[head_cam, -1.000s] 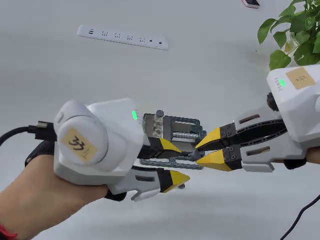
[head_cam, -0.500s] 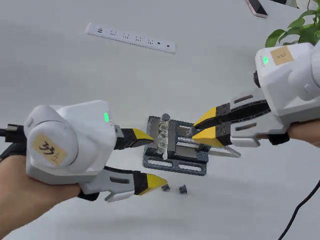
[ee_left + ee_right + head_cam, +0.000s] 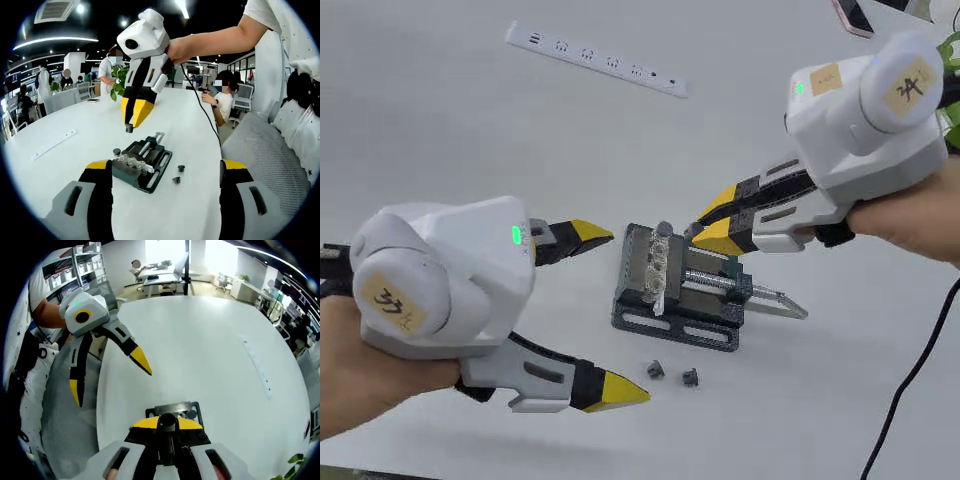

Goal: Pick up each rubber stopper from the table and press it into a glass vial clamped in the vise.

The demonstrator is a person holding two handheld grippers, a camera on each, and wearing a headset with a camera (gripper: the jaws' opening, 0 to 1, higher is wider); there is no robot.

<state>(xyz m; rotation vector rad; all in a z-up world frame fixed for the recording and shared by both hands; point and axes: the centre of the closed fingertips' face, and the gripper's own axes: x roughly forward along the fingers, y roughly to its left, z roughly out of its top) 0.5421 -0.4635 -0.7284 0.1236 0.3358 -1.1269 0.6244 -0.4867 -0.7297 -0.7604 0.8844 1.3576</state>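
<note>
A dark vise [image 3: 705, 318] on the white table clamps a row of clear glass vials [image 3: 658, 268]. The far vial carries a grey stopper [image 3: 664, 229]. Two loose rubber stoppers [image 3: 655, 369] [image 3: 690, 377] lie just in front of the vise. My right gripper [image 3: 705, 232] hangs just above and right of the vial row, shut on a dark stopper [image 3: 129, 128], which sits between its yellow tips [image 3: 167, 423]. My left gripper [image 3: 608, 312] stands wide open to the left of the vise, holding nothing. The left gripper view has vise [image 3: 142, 161] and loose stoppers [image 3: 181, 168] ahead.
A white power strip [image 3: 595, 60] lies at the back of the table. A phone [image 3: 855, 12] and plant leaves [image 3: 952, 48] sit at the far right. A black cable [image 3: 910, 385] trails off the right side. People sit beyond the table.
My right gripper rose from beside the vise screw to above the vials, still shut on the stopper. My left gripper drew back to the left and spread wider.
</note>
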